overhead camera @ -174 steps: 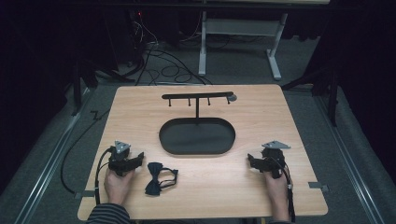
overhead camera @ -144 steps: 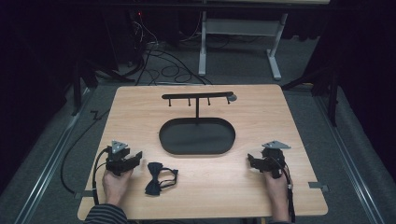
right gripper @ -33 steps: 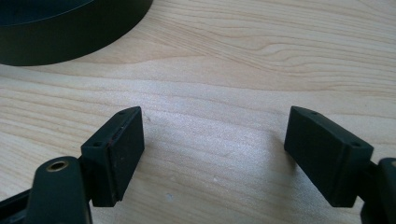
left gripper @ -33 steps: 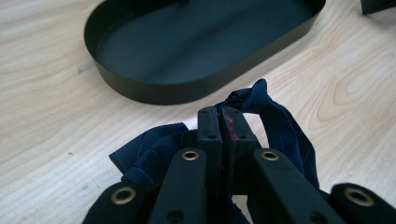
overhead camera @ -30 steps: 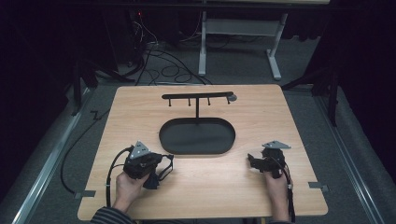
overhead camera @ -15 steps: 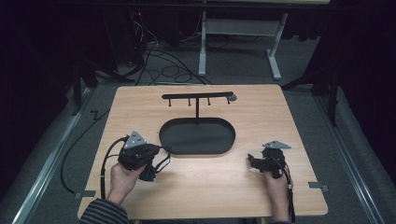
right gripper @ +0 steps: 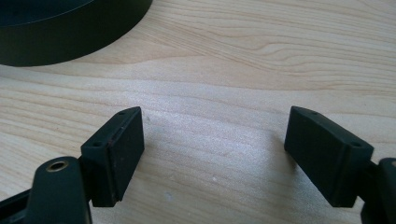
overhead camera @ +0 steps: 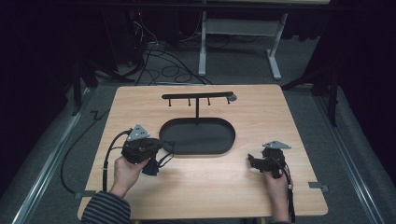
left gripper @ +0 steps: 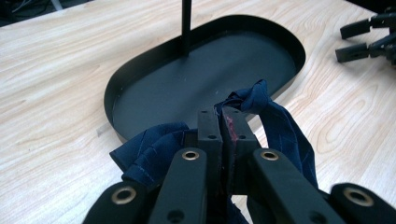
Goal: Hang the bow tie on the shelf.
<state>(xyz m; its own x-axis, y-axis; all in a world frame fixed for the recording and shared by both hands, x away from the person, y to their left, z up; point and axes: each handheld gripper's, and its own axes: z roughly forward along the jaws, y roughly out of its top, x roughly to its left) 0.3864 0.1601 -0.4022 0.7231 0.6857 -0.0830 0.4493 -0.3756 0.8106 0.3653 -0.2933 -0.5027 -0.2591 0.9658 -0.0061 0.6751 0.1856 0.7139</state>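
Note:
A dark blue bow tie (left gripper: 275,122) hangs from my left gripper (left gripper: 223,115), whose jaws are shut on its middle. In the high view the left gripper (overhead camera: 161,148) is lifted above the table beside the left end of the black oval tray (overhead camera: 224,125), with the bow tie (overhead camera: 152,167) dangling under it. A black T-shaped stand (overhead camera: 197,97) with small pegs rises from the tray's far side. My right gripper (right gripper: 212,156) rests low over the bare wood, jaws wide apart with nothing between them. In the high view the right gripper (overhead camera: 253,161) sits at the front right.
The wooden table (overhead camera: 261,107) has free surface around the tray. The tray wall (right gripper: 70,44) lies ahead and left of the right gripper. The other hand's gripper (left gripper: 369,39) shows at the far right of the left gripper view. Cables and a stand's legs lie on the floor beyond.
The left gripper closed on the bow tie on the table, then lifted it up and toward the tray's left end. The right gripper has stayed put.

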